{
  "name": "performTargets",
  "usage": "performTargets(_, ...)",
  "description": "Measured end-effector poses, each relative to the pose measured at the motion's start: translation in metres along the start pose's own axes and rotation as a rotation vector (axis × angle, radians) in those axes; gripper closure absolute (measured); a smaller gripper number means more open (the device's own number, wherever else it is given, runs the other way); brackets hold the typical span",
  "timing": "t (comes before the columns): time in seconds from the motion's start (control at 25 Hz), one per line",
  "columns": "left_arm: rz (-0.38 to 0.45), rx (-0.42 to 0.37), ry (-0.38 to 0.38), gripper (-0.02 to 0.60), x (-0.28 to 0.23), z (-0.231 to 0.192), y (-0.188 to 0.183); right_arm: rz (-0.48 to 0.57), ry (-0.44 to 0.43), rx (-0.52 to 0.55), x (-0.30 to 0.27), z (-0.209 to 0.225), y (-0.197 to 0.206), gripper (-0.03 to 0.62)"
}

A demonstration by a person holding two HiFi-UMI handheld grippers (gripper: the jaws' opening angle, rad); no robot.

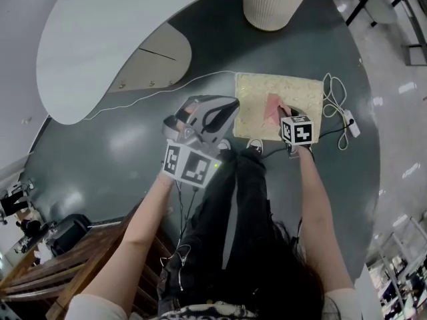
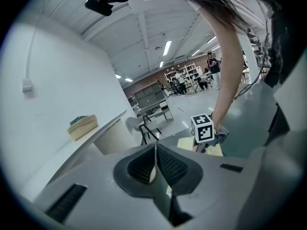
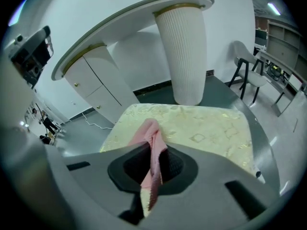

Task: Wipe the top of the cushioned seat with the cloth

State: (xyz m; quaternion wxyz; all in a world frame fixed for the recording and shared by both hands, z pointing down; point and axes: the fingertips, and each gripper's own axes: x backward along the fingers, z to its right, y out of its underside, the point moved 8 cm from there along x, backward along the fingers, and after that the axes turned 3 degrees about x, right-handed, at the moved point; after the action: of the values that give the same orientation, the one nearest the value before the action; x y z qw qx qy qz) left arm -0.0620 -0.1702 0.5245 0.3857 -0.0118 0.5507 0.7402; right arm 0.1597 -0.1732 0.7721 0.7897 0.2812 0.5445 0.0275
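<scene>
A pale yellow cushioned seat (image 1: 260, 99) with a floral pattern lies on the dark floor in front of the person's feet. My right gripper (image 1: 288, 122) hangs over the seat's near right part, shut on a pink cloth (image 1: 275, 105). In the right gripper view the pink cloth (image 3: 152, 150) runs up between the jaws and droops onto the cushioned seat (image 3: 206, 126). My left gripper (image 1: 212, 112) is held up left of the seat, jaws shut with nothing between them; my left gripper (image 2: 156, 164) points sideways toward the right gripper's marker cube (image 2: 203, 128).
A white ribbed pillar (image 1: 275, 2) stands just beyond the seat, under a curved white counter (image 1: 113, 32). A white cable (image 1: 337, 102) with a plug lies right of the seat. A cabinet (image 3: 96, 87) stands left. Wooden slats (image 1: 73, 259) lie near left.
</scene>
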Motion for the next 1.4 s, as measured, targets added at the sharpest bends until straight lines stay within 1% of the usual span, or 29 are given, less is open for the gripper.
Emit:
performTargets(0.32,0.025,-0.024,0.058,0.569,-0.025,0.014,-0.019,-0.019,0.133,-0.063,0.043,0.076,0.033,0.58)
performTargets(0.52,0.031,-0.038,0.09,0.569,-0.039,0.026,-0.029,-0.028,0.209,-0.124,0.07,0.119,0.055,0.58)
performTargets(0.68,0.035,-0.046,0.105,0.569,-0.046,0.032,-0.032,-0.043,0.244,-0.143,0.082,0.139,0.071,0.58)
performTargets(0.8,0.034,-0.049,0.108,0.569,-0.049,0.035,-0.035,-0.042,0.255,-0.15,0.088,0.145,0.075,0.58)
performTargets(0.92,0.035,-0.045,0.102,0.569,-0.049,0.036,-0.038,-0.017,0.242,-0.141,0.093,0.14,0.071,0.58)
performTargets(1.08,0.037,-0.044,0.096,0.569,-0.044,0.035,-0.041,0.036,0.188,-0.092,0.098,0.115,0.055,0.58)
performTargets(1.24,0.03,-0.036,0.086,0.569,-0.033,0.033,-0.039,0.087,0.103,-0.054,0.096,0.073,0.04,0.58)
performTargets(1.4,0.019,-0.027,0.077,0.569,-0.017,0.029,-0.032,0.095,0.012,-0.006,0.081,0.025,0.03,0.58)
